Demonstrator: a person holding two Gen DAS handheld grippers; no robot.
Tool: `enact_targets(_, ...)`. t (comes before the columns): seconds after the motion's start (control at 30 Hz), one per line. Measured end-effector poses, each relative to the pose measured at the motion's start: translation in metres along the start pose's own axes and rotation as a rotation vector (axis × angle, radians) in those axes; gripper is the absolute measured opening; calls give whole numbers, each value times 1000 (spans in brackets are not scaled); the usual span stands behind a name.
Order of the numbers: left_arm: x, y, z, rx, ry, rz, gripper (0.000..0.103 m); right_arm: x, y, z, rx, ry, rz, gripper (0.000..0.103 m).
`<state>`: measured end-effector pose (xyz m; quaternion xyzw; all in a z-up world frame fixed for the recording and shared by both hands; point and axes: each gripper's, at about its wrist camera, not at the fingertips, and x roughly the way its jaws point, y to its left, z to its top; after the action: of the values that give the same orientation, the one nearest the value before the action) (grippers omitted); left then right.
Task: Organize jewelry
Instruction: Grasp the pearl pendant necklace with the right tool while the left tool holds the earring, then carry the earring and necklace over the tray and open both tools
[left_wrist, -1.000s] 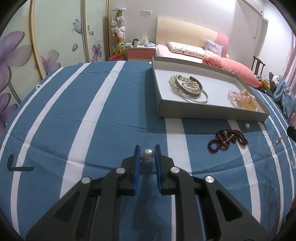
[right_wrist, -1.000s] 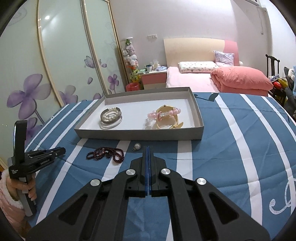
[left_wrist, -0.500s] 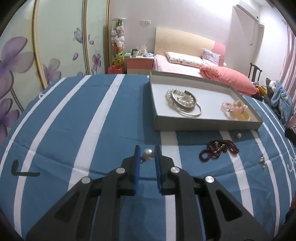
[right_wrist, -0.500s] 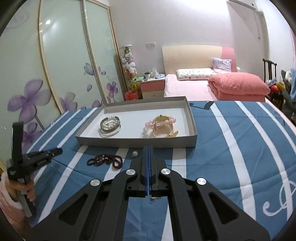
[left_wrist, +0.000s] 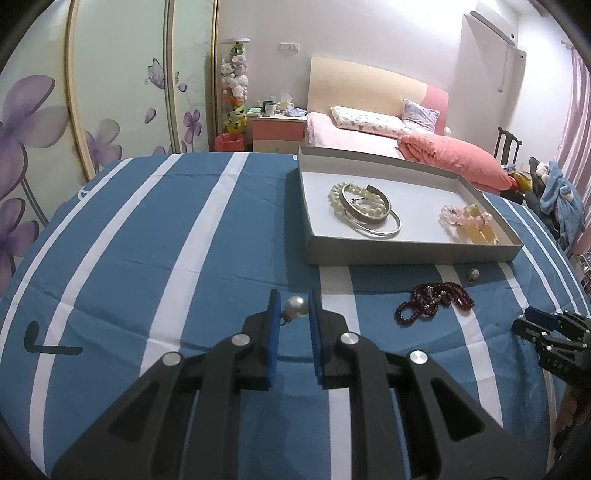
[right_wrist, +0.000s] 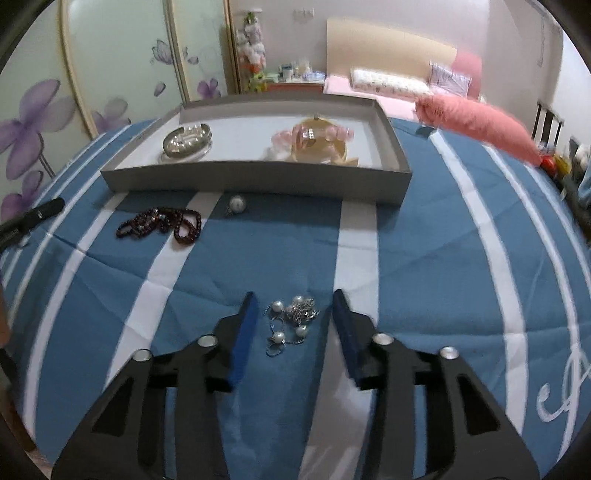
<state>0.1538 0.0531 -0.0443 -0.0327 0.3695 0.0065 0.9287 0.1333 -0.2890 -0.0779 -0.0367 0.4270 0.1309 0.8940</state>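
Pearl earring (left_wrist: 296, 306), round and white with a small metal fitting, is pinched between the blue pads of the left gripper (left_wrist: 291, 308), whose jaws are closed to the pearl's width. In the left wrist view it is held above the blue-and-white striped cloth (left_wrist: 147, 240), well short of the shallow grey cardboard tray (left_wrist: 406, 251). It is best carried level over the near wall and released beside the pearl and silver bangles (left_wrist: 364, 212). Compared with a second ago, the tray is seen farther off.

In the right wrist view, the right gripper (right_wrist: 293, 314) is spread wide around a tangled silver chain with small pearls (right_wrist: 291, 319) lying on the cloth. The jaws should be closed low over the bundle's middle so that no loop is left trailing. A second ago they were fully closed.
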Motion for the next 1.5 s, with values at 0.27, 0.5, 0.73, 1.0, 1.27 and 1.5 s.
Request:
enact_targets(0.27, -3, 0, 1, -3, -8, -6, 16, -14, 4, -12, 2, -24, 9, 8)
enact_targets(0.5, -22, -10, 1, 24, -83, 8, 16, -64, -3, 6, 53, -251, 36, 8)
enact_targets(0.73, -55, -23, 2, 59, -239, 65, 16, -109, 1, 19, 51, -482, 39, 8)
enact_targets(1.0, -89, -50, 0, 130, -420, 138, 16, -136, 13, 24, 29, -691, -24, 8)
enact_targets(1.27, -99, -68, -5, 174, -494, 172, 16, -141, 24, 24, -3, -801, -60, 8)
enact_targets(1.5, -97, -72, -4, 172, -498, 169, 16, -141, 25, 24, -22, -850, -64, 8)
